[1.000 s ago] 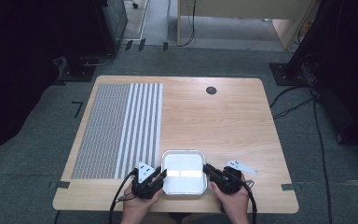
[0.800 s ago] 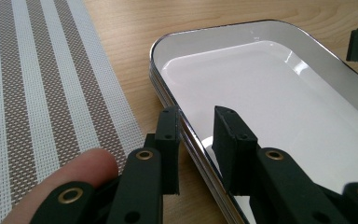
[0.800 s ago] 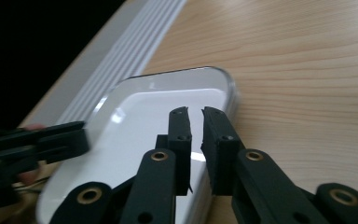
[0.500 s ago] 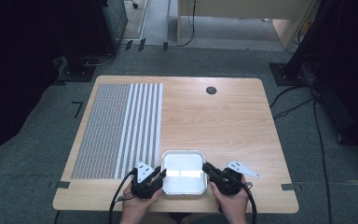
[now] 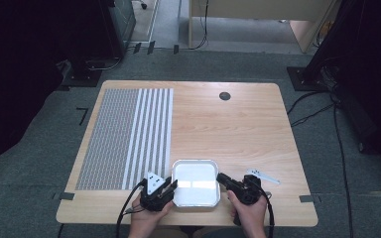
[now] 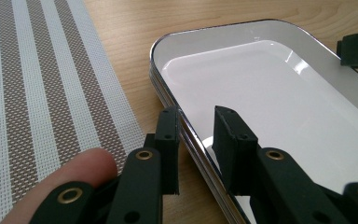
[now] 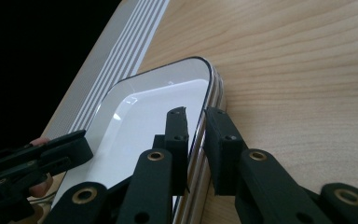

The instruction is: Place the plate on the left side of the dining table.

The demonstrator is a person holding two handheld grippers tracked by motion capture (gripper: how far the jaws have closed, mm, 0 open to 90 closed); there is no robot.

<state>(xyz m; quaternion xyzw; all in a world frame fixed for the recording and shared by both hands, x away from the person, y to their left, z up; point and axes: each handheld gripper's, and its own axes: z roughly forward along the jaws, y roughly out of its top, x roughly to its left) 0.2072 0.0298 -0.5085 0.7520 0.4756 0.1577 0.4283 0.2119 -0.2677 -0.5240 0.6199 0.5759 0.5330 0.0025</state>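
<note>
White tray (image 5: 196, 183) btwn 2 hand-held grippers

Beneath the left gripper (image 6: 196, 140), the white tray (image 6: 270, 84) ran off the frame's bottom and right edges; the jaws hid part of its near rim.
</note>
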